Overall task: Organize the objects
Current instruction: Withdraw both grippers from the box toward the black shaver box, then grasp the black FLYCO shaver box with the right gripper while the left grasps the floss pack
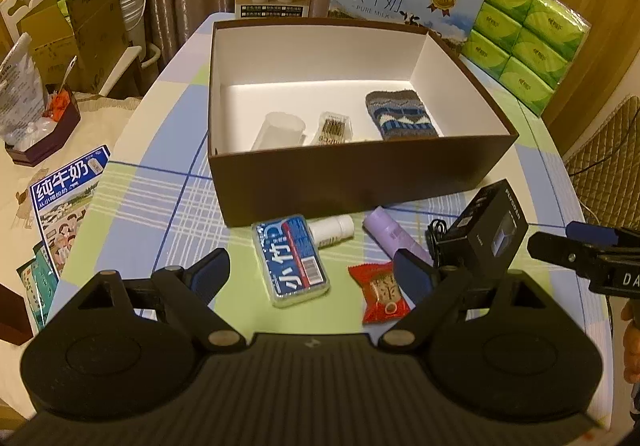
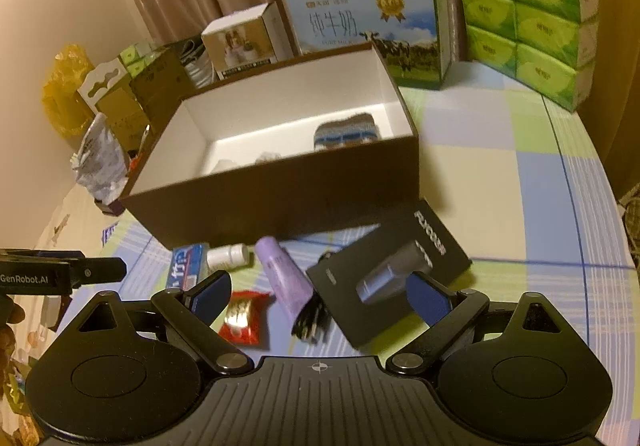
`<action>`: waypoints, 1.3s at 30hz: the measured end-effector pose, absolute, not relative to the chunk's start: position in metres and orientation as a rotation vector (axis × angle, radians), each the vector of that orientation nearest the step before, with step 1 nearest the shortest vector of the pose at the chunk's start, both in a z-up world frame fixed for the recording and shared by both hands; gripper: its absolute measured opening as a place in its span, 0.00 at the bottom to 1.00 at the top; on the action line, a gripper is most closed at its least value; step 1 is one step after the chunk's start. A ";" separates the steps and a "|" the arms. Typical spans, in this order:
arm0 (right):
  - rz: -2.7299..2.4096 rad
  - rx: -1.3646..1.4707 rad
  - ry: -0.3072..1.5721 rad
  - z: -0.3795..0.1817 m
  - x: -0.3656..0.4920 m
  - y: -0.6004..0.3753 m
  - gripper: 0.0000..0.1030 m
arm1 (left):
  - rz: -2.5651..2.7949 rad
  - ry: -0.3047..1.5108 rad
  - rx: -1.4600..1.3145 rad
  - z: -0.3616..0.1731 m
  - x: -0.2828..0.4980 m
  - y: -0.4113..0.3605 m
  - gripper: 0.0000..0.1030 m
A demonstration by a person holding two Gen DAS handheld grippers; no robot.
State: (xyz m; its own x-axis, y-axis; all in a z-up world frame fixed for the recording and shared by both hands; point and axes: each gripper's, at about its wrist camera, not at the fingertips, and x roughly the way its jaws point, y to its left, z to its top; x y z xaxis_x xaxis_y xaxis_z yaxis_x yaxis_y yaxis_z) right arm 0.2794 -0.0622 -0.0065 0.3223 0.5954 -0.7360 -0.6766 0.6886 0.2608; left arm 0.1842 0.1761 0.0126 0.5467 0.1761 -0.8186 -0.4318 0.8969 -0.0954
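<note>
While three things already lay inside the brown box [image 1: 352,182] at the centre of the frame, the loose items below it on the table [image 1: 160,206] still waited, so the step in hand looked like choosing the next pick. The left gripper [image 1: 308,274] stood wide open and empty, hovering over the blue tissue pack [image 1: 291,260] and red candy wrapper [image 1: 379,296]. The right gripper [image 2: 320,296] was likewise spread and held nothing, above the purple tube [image 2: 282,278] and black carton [image 2: 390,274]. Next, probably, a descent onto one item before closing.
</note>
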 end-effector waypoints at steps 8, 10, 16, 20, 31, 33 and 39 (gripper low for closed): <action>0.790 -0.101 0.985 -0.028 0.278 -0.071 0.89 | 0.376 0.958 -0.311 -0.002 0.175 0.172 0.84; 0.777 -0.088 1.005 -0.033 0.280 -0.072 0.89 | 0.382 0.968 -0.314 -0.008 0.172 0.173 0.84; 0.732 -0.041 1.031 -0.044 0.292 -0.073 0.89 | 0.401 0.983 -0.327 -0.020 0.168 0.176 0.84; 0.687 0.029 1.062 -0.051 0.304 -0.072 0.89 | 0.418 0.977 -0.330 -0.025 0.166 0.181 0.84; 0.442 0.429 1.194 -0.079 0.358 -0.079 0.90 | 0.447 0.994 -0.340 -0.039 0.171 0.194 0.84; 0.405 0.449 1.203 -0.083 0.364 -0.077 0.90 | 0.450 0.994 -0.342 -0.041 0.172 0.196 0.84; 0.363 0.449 1.239 -0.096 0.377 -0.070 0.90 | 0.459 0.994 -0.347 -0.047 0.176 0.203 0.84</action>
